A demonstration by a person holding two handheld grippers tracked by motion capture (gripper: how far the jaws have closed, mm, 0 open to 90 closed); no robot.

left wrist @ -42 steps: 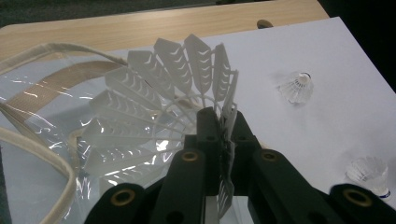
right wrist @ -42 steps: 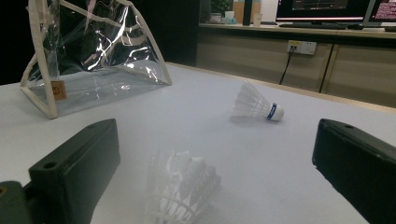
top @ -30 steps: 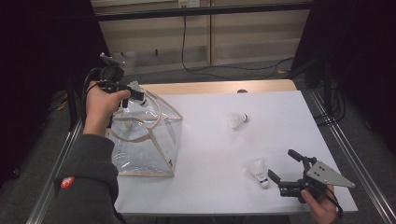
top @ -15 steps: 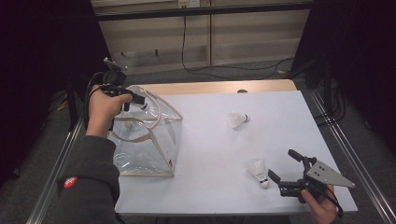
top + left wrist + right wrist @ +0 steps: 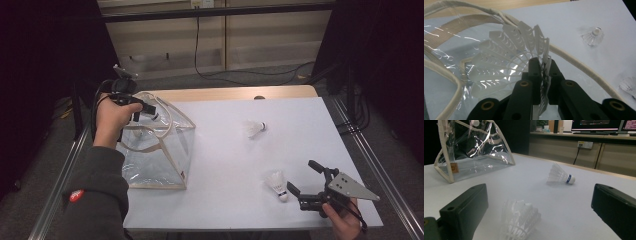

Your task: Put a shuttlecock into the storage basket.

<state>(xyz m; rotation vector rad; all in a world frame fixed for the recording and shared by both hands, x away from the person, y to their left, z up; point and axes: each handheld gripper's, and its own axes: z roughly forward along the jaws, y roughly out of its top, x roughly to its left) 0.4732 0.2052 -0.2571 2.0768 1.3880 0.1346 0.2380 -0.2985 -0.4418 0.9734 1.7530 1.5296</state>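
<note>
Over the last second the left gripper (image 5: 145,107), its fingers clamped narrow on the skirt of a white shuttlecock (image 5: 511,62), has drifted a little toward the far-left corner of the bench (image 5: 300,130) and now hangs over the open mouth of the clear plastic bag (image 5: 160,150); the bag's cream handles (image 5: 574,62) arch just beside and behind the feathers in the left gripper view. I judge from this that the drop into the bag is close but not yet made, since the fingers have not let go. Whether the bag already holds anything I cannot tell through the glare on its walls. The bag stands at the left of the bench, its tan-edged base toward the near side. The right gripper (image 5: 306,180) has kept its place at the near right, fingers spread wide and holding nothing, with a second shuttlecock (image 5: 276,183) lying between them on the bench. A third shuttlecock (image 5: 254,128) lies on its side farther off, toward the middle, well apart from the bag.
</note>
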